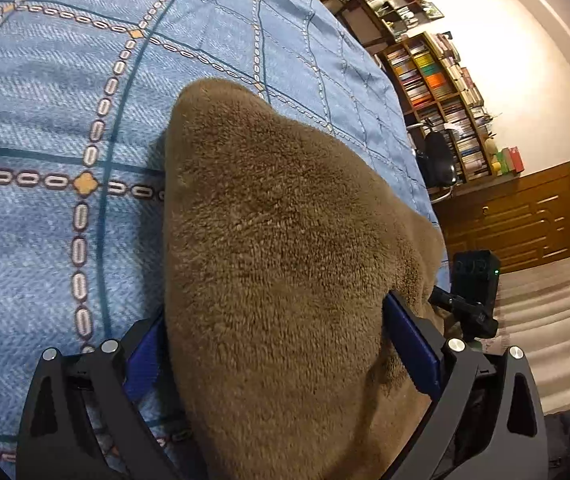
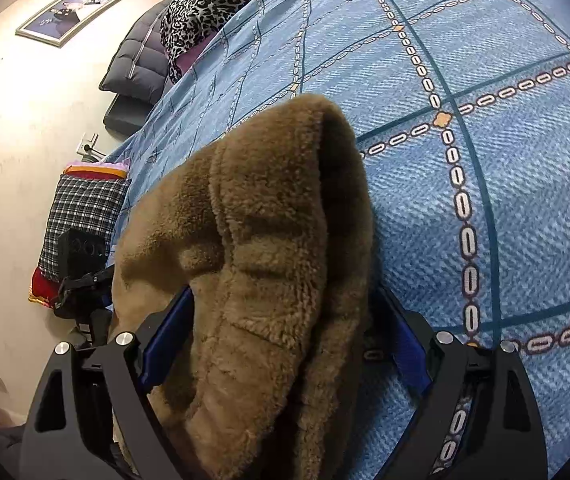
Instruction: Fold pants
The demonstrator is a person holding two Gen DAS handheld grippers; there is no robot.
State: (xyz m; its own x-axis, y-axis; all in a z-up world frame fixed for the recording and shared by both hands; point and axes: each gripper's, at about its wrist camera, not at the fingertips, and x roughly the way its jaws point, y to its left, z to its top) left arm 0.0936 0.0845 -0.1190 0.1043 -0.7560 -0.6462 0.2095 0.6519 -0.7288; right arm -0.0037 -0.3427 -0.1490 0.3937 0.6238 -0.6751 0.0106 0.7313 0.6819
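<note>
Two grippers are spread wide, left gripper [image 1: 273, 344] and right gripper [image 2: 285, 340], each straddling the brown fleece pants [image 1: 285, 240] on the blue bedspread [image 1: 65, 120]; neither is seen clamped, and the fabric runs forward between both jaws

Pants [image 1: 285, 240] brown fleece, shaggy (matt); bedsheet [image 1: 45, 100] woven cloth; tongs [image 2: 285, 336] matt blk plastic.

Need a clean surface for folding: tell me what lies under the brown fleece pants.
The brown fleece pants lie on a blue chain-patterned bedspread. Anything directly beneath the fleece is covered and cannot be seen.
</note>
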